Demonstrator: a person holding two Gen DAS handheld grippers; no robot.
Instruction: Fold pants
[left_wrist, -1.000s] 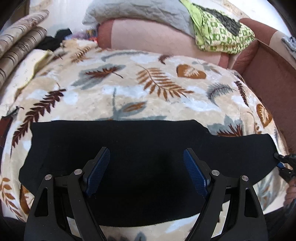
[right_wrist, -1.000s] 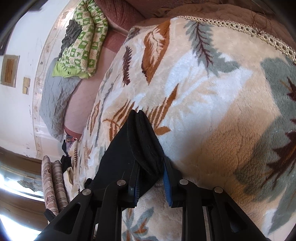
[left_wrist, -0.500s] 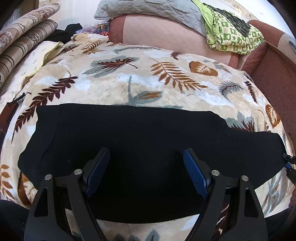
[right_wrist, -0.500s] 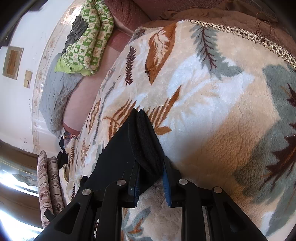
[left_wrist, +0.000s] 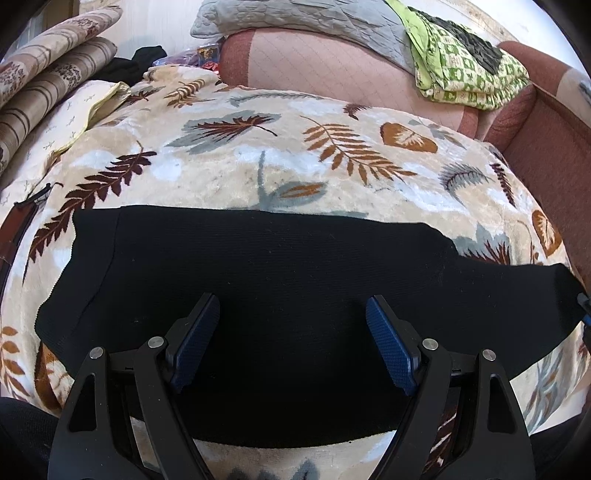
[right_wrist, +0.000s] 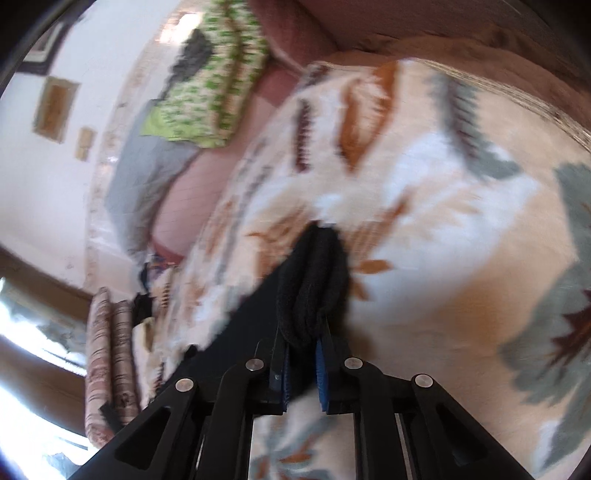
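Two grippers work black pants (left_wrist: 280, 295) on a leaf-print blanket (left_wrist: 258, 162): right gripper (right_wrist: 303, 363) pinches one end for folding; left gripper (left_wrist: 291, 343) hovers wide, empty.

One black pants (left_wrist: 280, 295), two rolled cushions (left_wrist: 48, 92), one leaf-patterned blanket (left_wrist: 258, 155).

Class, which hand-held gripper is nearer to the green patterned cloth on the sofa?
Left. The left hand-held gripper hovers open above the black pants, facing the green cloth. The right hand-held gripper grips the pants' far end.
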